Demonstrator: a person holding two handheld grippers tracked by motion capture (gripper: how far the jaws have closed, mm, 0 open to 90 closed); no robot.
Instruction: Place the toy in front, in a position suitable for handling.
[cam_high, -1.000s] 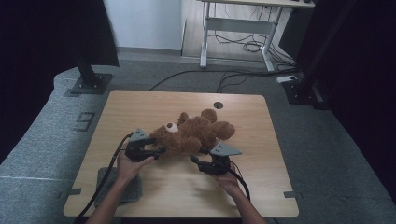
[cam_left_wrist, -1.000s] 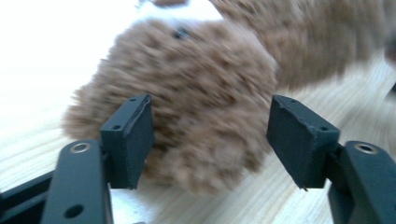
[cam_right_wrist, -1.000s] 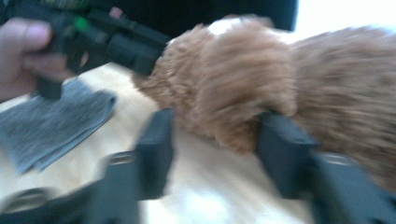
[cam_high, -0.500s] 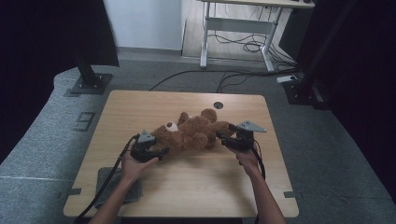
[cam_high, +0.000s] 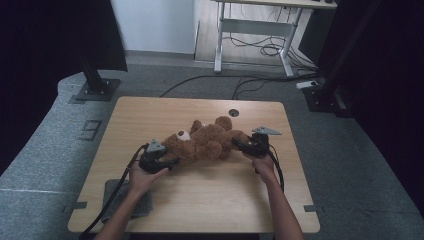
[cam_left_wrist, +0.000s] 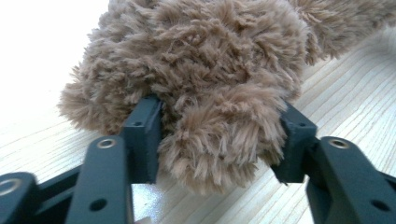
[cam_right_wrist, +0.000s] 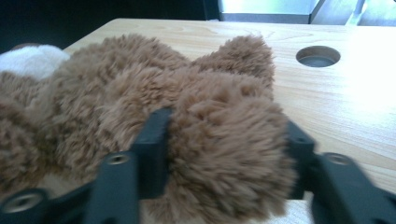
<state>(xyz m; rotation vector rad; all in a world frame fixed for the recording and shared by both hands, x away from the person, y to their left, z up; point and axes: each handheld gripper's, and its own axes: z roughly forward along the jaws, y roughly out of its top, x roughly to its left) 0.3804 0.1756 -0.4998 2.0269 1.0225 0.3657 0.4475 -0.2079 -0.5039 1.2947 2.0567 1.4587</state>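
A brown teddy bear (cam_high: 205, 142) lies on its back across the middle of the wooden table (cam_high: 200, 200), with its white muzzle toward the left. My left gripper (cam_high: 172, 160) is at the bear's head end. In the left gripper view its jaws (cam_left_wrist: 217, 140) have just been closing and now press into a furry lobe of the bear (cam_left_wrist: 210, 60) from both sides. My right gripper (cam_high: 240, 145) is at the bear's right end. Its jaws (cam_right_wrist: 229, 144) have also just been closing, and they squeeze a plush limb of the bear (cam_right_wrist: 116, 93).
A round cable hole (cam_high: 234, 113) is in the table behind the bear, also seen as the hole (cam_right_wrist: 318, 56). A grey pad (cam_high: 117, 200) lies at the front left corner. Black stand bases (cam_high: 95, 90), floor cables and a desk frame (cam_high: 250, 30) lie beyond the table.
My right hand has swung from the bear's front side out to its right end and closed on a limb there. The left hand stayed put while its jaws narrowed on the fur.
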